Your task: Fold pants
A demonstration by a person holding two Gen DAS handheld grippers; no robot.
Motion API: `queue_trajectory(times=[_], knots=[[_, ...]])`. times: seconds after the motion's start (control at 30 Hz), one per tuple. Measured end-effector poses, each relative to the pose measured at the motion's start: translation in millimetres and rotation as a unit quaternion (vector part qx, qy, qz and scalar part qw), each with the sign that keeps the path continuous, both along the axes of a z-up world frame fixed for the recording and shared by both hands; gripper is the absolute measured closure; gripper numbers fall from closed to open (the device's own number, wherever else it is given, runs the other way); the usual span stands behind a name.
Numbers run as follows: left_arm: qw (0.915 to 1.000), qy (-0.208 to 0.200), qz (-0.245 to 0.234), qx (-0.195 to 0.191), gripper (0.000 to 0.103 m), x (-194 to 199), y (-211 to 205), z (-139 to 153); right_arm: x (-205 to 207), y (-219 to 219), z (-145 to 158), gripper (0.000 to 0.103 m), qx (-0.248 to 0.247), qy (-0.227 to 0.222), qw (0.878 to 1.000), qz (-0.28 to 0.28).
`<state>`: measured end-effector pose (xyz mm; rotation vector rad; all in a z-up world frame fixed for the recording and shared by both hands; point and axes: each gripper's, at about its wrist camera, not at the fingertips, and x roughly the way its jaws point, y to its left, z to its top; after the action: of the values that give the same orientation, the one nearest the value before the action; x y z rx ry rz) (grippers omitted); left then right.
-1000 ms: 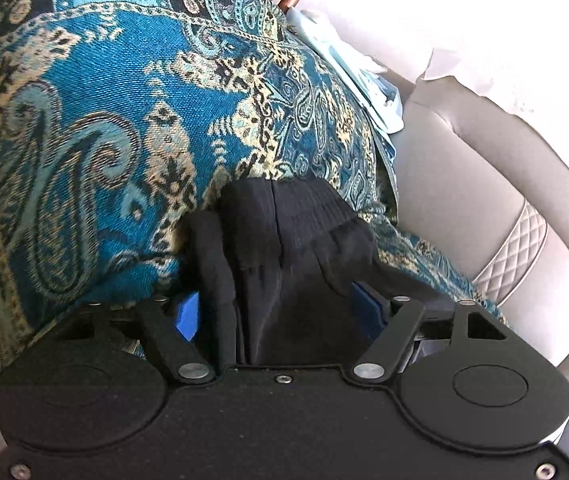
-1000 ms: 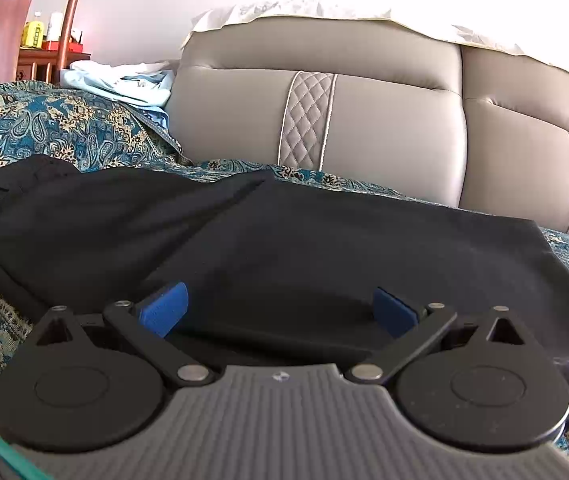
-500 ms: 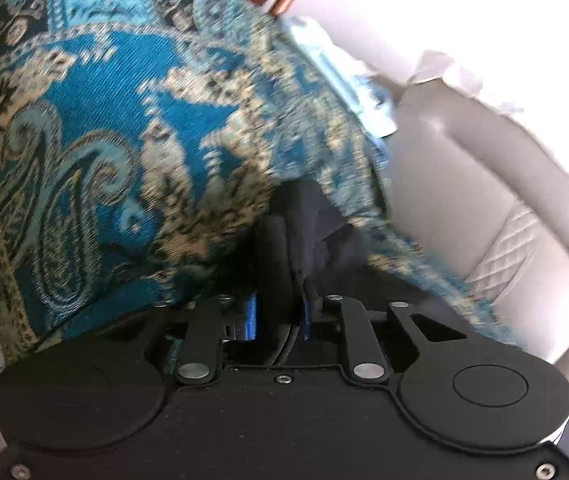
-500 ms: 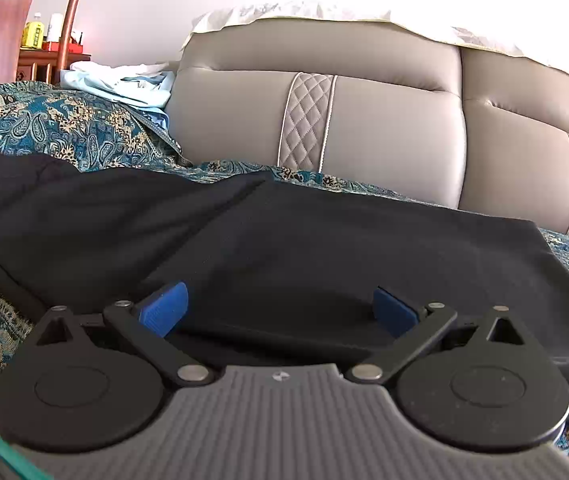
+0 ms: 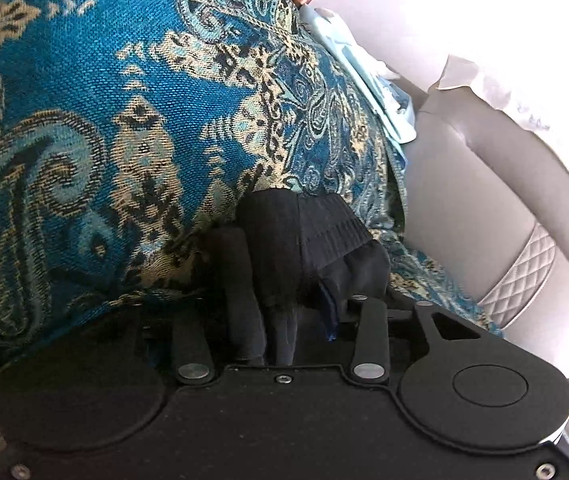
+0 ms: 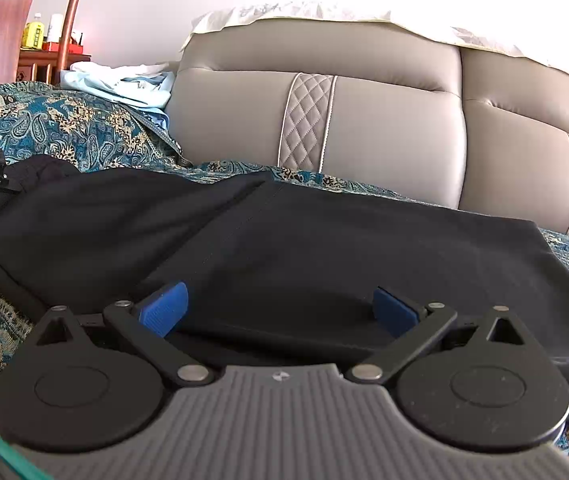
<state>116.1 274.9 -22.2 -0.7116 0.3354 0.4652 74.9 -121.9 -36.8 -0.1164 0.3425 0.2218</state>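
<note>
Item one — black pants (image 6: 324, 248): I see them laid lengthwise across the seat of the sofa (image 6: 384, 120), on the blue paisley throw (image 6: 64, 128) that covers it. One end runs toward the throw's left edge, the squared-off end lies toward the right, and the near long edge sits just in front of my right gripper.

Item two — left gripper (image 5: 284, 320): I have it at the bunched end of the pants (image 5: 300, 248), where a ribbed band shows. The black cloth is gathered between the fingers and fills the gap; the jaws are easing open a little, yet the fabric is clamped between them. The paisley throw (image 5: 104, 120) fills the view behind.

Item three — right gripper (image 6: 280, 308): jaws wide apart, blue pads (image 6: 164, 308) clear of each other, resting low at the near edge of the pants. The cloth lies between and ahead of the pads; I see neither one pressing on it.

Item four: light blue clothing (image 6: 124, 84) heaped at the far left corner of the sofa, against the backrest.

Item five: a white cloth (image 6: 304, 12) draped along the backrest's top edge.
</note>
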Motion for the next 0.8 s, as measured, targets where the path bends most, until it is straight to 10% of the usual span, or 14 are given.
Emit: queue_trajectory(times=[0.33,0.8], knots=[[0.9997,-0.025,0.005,-0.005,0.088,-11,-12,25,0,0,0,0.000,0.001,0.001,1.000,0.000],[0.9901,-0.058,-0.066,0.109,0.088,2,-82,99,-1,-18,16,0.000,0.022,0.057,0.997,0.049]])
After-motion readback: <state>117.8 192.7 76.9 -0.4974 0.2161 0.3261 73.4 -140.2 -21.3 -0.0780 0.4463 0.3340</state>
